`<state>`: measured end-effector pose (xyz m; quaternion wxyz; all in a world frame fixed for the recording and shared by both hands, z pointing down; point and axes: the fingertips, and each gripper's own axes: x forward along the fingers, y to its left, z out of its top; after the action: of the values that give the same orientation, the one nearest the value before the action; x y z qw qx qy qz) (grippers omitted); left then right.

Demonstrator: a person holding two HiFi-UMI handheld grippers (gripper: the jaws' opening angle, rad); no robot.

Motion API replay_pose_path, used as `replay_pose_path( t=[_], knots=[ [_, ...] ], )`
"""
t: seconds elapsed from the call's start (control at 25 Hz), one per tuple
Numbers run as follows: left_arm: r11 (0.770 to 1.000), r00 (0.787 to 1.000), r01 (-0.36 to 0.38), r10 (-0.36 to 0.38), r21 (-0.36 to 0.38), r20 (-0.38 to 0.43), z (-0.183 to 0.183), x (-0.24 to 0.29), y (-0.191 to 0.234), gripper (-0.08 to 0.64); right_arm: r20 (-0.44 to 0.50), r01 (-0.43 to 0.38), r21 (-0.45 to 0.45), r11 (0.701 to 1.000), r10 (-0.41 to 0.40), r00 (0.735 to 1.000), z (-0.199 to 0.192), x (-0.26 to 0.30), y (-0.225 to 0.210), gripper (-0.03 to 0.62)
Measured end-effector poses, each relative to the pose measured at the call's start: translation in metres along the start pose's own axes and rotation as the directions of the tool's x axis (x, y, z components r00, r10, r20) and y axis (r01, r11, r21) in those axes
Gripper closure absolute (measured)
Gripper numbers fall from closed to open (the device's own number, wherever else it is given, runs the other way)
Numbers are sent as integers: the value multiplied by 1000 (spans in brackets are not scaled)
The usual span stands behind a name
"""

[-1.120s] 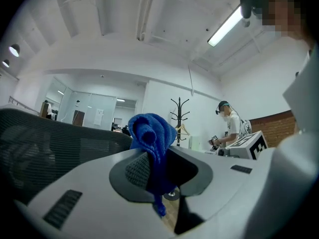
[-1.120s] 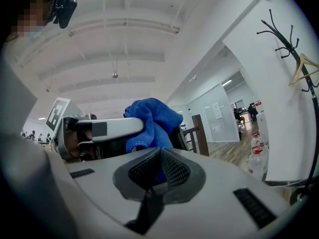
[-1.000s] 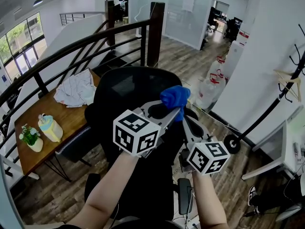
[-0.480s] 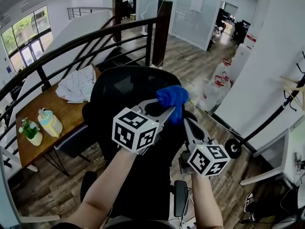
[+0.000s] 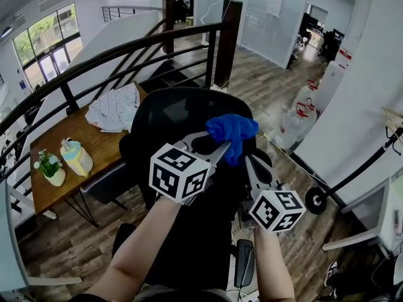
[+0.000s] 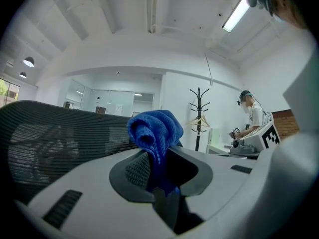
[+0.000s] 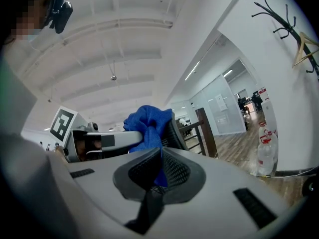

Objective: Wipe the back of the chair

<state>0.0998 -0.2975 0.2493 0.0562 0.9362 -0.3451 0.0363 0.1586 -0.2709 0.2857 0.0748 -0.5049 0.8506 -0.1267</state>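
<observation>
Two grippers: the left gripper (image 5: 221, 147) and the right gripper (image 5: 247, 159) are both clamped on one blue microfibre cloth (image 5: 232, 131), with their tips near each other.
Place of chair back: the black mesh chair back (image 5: 165, 115) is just behind and below the cloth. I cannot tell if they touch.
Risk: the cloth is bunched, so probably only a small part would rub the mesh. If the grippers pull apart, it may slip out of one.
Direction of cloth: the wad sits above the jaws and its tail runs down between them.
Direction of chair back: it stands upright, and its curved top edge runs left to right.
</observation>
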Motion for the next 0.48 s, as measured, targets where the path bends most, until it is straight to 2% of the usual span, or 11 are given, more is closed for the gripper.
replay_pose_path(
  t=[0.24, 0.48],
  knots=[
    [1000, 1000, -22, 22, 10, -9, -3, -13, 16, 471, -7, -17, -6, 1000, 17, 1000, -7, 13, 15, 563],
    [998, 998, -64, 64, -12, 1, -3, -30, 38, 471, -28, -40, -16, 999, 39, 999, -14, 25, 34, 563]
  ],
)
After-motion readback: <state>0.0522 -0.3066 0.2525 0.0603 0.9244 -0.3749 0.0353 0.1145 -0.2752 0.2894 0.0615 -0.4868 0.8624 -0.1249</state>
